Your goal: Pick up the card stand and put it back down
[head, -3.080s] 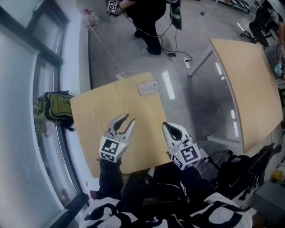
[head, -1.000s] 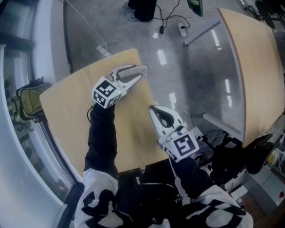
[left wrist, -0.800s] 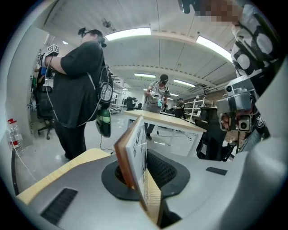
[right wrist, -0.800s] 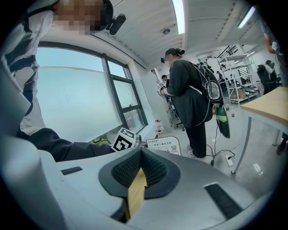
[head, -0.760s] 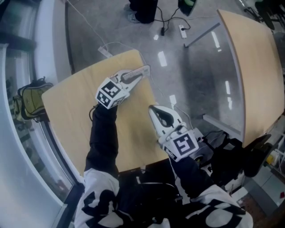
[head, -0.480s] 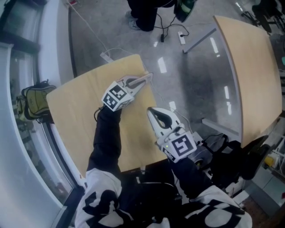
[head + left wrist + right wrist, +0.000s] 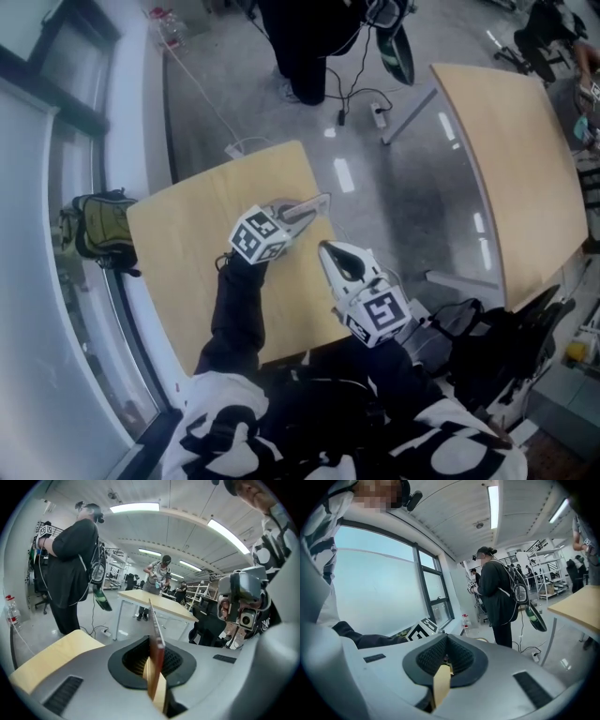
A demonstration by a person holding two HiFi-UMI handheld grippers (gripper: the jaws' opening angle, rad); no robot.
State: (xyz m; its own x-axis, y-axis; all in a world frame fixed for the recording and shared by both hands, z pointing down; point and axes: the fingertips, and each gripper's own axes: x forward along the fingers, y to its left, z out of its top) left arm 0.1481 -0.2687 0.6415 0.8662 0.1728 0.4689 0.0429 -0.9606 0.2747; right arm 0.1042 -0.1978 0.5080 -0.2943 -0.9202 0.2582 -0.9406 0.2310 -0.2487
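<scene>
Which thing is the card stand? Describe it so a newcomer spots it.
Start at the small wooden table beside the window, then the left gripper near its right edge. The card stand is the thin flat plate pinched in that gripper; the right gripper holds nothing.

The head view looks steeply down from above onto the bench (image 7: 187, 244), with the left tool (image 7: 319, 201) and right tool (image 7: 325, 247) close beneath it. The left tool view sits just behind its own jaws and faces nearly level into the room, the card stand (image 7: 157, 644) edge-on right at the lens. The right tool view likewise faces nearly level, toward the window (image 7: 379, 588). All three views share the standing person in black (image 7: 305, 37) and the second bench (image 7: 506, 159).
</scene>
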